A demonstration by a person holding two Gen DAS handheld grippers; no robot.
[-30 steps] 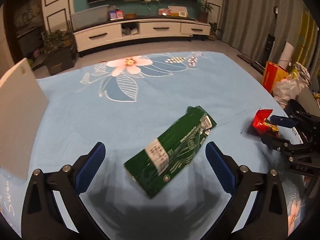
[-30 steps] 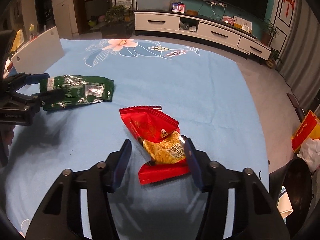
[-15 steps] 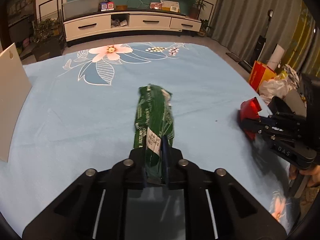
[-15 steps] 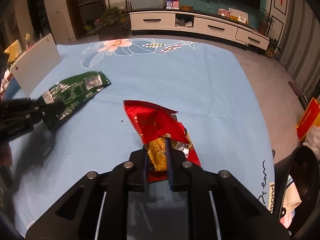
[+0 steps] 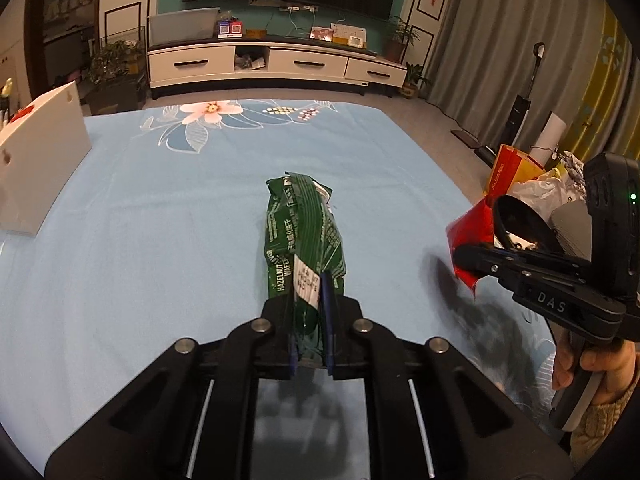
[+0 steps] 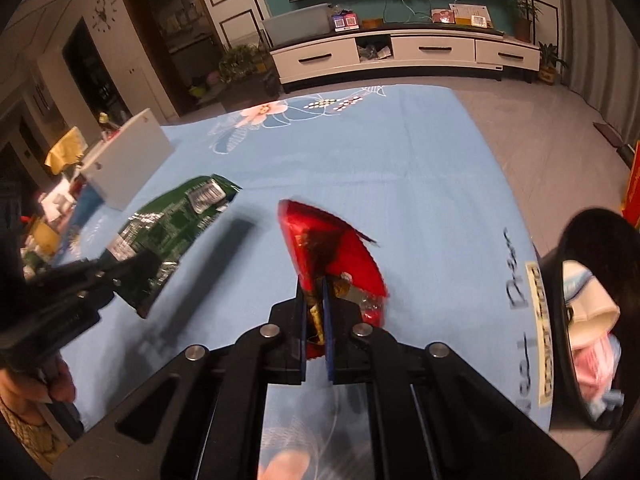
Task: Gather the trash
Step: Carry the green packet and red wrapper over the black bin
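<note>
Blue cloth with a flower print [image 5: 168, 208] covers the big flat surface that fills both views. At its far left edge a white board [image 5: 40, 164] stands tilted. Off the near right edge, in the right wrist view, a black bin [image 6: 588, 320] stands open with pale paper and plastic inside it.

Next in size is the green wafer wrapper [image 5: 302, 240]. It runs lengthwise away from the left gripper [image 5: 308, 320], whose two fingers are pressed together on its near end. The far end seems raised off the cloth, with a dark shadow beside it in the right wrist view, where the same green wrapper [image 6: 172, 232] appears at the left, well apart from the white board.

Smaller is the red snack wrapper [image 6: 332, 248], crumpled, with gold foil showing near the fingers. The right gripper [image 6: 316, 320] is pinched tight on its near end. In the left wrist view this red wrapper [image 5: 470, 236] hangs at the right, above the cloth, just beside the bin's rim.
</note>
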